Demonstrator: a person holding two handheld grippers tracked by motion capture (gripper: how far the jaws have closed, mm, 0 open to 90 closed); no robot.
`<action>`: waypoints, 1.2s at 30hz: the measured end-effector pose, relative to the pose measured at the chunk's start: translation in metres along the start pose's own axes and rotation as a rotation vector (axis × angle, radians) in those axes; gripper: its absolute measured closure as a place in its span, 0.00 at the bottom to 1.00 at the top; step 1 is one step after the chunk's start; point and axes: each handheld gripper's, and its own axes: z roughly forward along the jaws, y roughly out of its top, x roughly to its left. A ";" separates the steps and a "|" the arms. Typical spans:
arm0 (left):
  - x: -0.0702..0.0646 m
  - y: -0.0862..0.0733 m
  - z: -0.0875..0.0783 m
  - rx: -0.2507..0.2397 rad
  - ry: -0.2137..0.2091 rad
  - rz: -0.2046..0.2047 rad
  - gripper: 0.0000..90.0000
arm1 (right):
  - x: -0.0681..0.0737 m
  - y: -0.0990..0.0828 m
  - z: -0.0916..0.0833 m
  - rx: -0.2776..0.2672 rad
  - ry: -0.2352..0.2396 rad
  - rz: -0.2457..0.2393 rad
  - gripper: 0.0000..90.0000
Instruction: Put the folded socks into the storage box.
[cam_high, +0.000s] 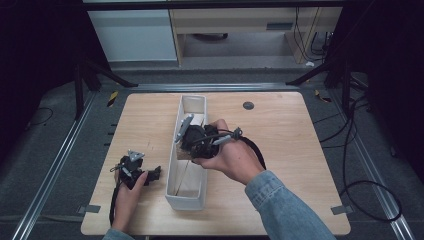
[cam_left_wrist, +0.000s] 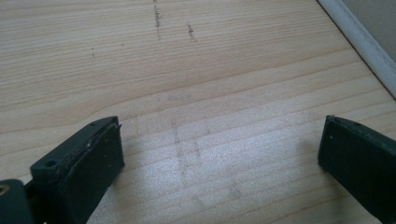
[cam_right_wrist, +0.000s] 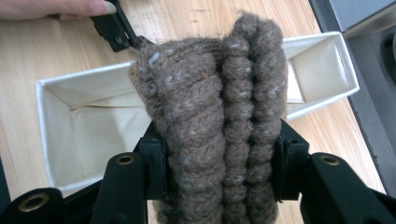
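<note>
The right gripper (cam_right_wrist: 219, 172) squeezes a folded brown woolly cloth (cam_right_wrist: 215, 107) over the long white box (cam_right_wrist: 56, 121), while the left gripper (cam_left_wrist: 219, 158) rests on the table (cam_left_wrist: 196, 70) with fingers apart

Long white fabric box (cam_high: 192, 150) mid-table between both claws; bare tabletop (cam_high: 280, 125) right of it.

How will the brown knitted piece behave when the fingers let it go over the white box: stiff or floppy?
Probably floppy: the brown knitted piece is folded into soft thick ridges and bulges above the right gripper squeezing it. It looks light, fuzzy, unlikely to slip or roll. Released, it may loosen and unfold inside the narrow white box.
</note>
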 end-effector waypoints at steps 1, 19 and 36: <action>0.000 0.000 0.000 0.000 0.001 0.000 0.00 | 0.001 0.002 0.000 -0.002 0.002 -0.003 0.56; -0.001 0.001 0.001 0.000 0.003 -0.007 0.00 | 0.024 0.017 0.011 0.030 0.045 -0.061 0.56; -0.001 0.001 0.001 0.001 0.005 -0.006 0.00 | 0.027 0.010 0.015 0.041 0.079 -0.034 0.56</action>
